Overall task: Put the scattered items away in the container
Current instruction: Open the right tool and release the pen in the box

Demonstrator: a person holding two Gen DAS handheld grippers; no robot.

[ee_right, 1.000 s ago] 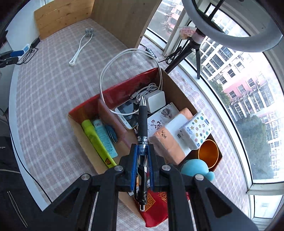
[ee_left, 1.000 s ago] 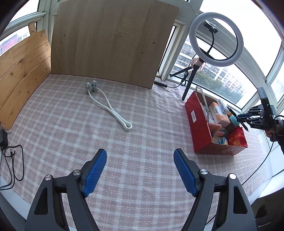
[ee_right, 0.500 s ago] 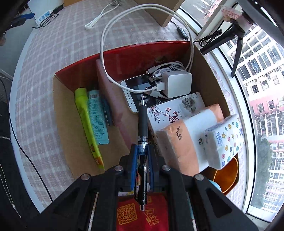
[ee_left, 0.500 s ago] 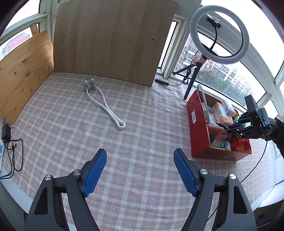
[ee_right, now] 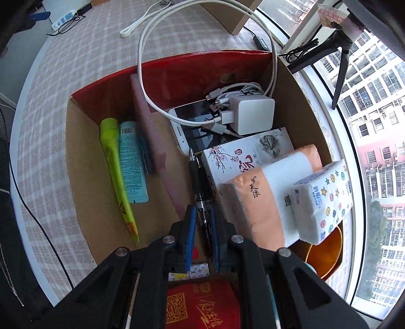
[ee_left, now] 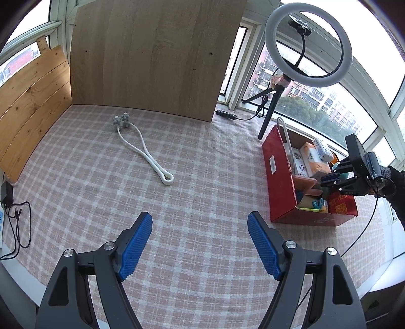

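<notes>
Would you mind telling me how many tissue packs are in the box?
2: an orange-and-white pack beside the pen, and a star-printed pack lying on its right side. More may be hidden beneath.

The left wrist view is taken from above the surface (ee_left: pixel 202 177), angled down and across it toward the wooden boards, with the red box (ee_left: pixel 281 177) seen well apart at the right. The right wrist view is aimed steeply down into that box (ee_right: pixel 177 73) from close above. The box, the white looped cord (ee_left: pixel 144 151) (ee_right: pixel 141 17) and the checked cloth are shared by both views.
</notes>
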